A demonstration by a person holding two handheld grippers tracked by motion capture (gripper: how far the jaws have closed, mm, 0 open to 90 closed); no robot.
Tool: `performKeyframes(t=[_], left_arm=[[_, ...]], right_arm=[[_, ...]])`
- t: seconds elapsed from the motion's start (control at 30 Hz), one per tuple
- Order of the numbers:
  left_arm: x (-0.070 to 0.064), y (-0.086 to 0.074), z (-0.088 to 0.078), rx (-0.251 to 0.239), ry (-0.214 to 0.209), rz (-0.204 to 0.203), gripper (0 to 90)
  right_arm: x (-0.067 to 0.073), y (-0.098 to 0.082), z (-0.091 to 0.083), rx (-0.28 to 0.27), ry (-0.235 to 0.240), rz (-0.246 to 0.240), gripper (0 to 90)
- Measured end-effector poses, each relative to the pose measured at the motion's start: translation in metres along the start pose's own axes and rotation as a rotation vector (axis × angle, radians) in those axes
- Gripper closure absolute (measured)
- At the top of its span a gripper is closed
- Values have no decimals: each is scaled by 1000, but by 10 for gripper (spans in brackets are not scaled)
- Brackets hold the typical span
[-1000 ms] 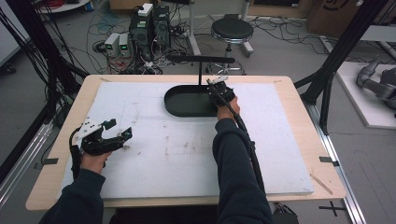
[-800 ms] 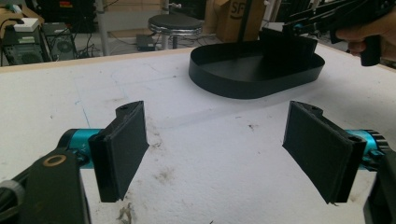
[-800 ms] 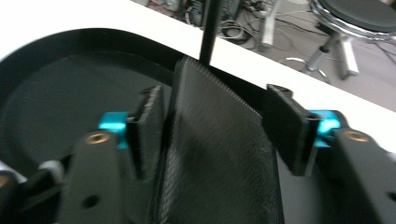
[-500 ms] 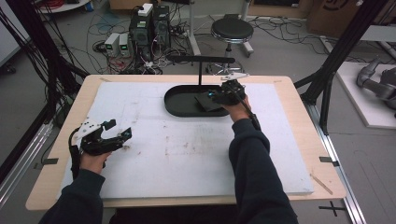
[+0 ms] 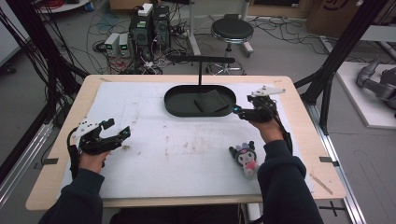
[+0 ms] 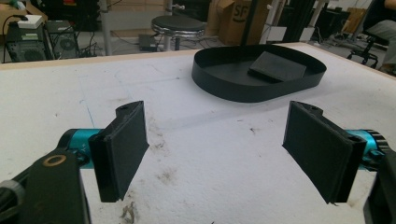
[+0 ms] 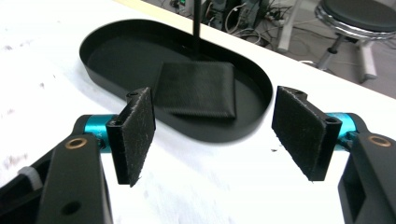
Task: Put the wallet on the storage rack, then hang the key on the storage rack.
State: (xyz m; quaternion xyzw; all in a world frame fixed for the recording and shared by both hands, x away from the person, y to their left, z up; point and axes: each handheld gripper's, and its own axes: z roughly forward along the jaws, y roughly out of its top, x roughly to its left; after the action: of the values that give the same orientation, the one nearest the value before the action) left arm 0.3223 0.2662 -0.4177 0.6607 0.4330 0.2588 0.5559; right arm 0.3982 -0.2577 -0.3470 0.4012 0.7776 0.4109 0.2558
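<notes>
Meanwhile the right tongs [image 5: 240, 112] hung just beside the right end of the black oval tray [image 5: 173, 103], w/ nothing between the jaws, which had just been opening. A folded dark cloth [image 5: 211, 101] lay flat inside the tray, toward its right end. Left tongs [image 5: 120, 133] were released too, empty, above the white counter [image 5: 154, 158] near its left edge, well apart from tray. Small plush toy [image 5: 244, 155] lay on the counter by the right forearm.
</notes>
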Motion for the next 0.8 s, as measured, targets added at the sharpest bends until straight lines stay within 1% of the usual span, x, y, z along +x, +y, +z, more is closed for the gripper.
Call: performKeyframes(t=[0.1,0.13,0.2,0.3,0.37,0.43,0.47,0.5,0.57,0.67,0.7,0.77,0.8], left_arm=[[0,0,0,1,1,1,214],[0,-1,-1,1,1,1,214],[0,-1,-1,6,0,4,214],[-1,-1,-2,6,5,7,214],[-1,-1,-3,5,10,11,214],[-2,-1,-3,5,11,10,214],[-2,-1,-3,6,12,9,214],[-2,-1,-3,7,10,9,214],[-2,-1,-2,5,8,11,214],[-2,0,-2,2,7,12,214],[-2,0,-2,0,7,13,214],[-2,0,-1,0,6,11,214],[-2,0,-1,1,6,10,214]], right_arm=[[-4,-21,-14,-2,-19,25,294],[-5,-28,-18,-5,-18,35,287],[-4,-40,-24,-2,-28,37,273],[-1,-53,-31,11,-56,33,247],[2,-59,-33,6,-55,38,238],[7,-66,-36,22,-48,44,238],[10,-68,-37,27,-48,33,237],[13,-70,-38,29,-44,32,237],[19,-73,-40,32,-50,16,232],[28,-80,-42,26,-51,12,231],[32,-82,-43,32,-46,6,232],[40,-82,-44,62,-37,-28,232],[43,-82,-45,68,-37,-37,232]])
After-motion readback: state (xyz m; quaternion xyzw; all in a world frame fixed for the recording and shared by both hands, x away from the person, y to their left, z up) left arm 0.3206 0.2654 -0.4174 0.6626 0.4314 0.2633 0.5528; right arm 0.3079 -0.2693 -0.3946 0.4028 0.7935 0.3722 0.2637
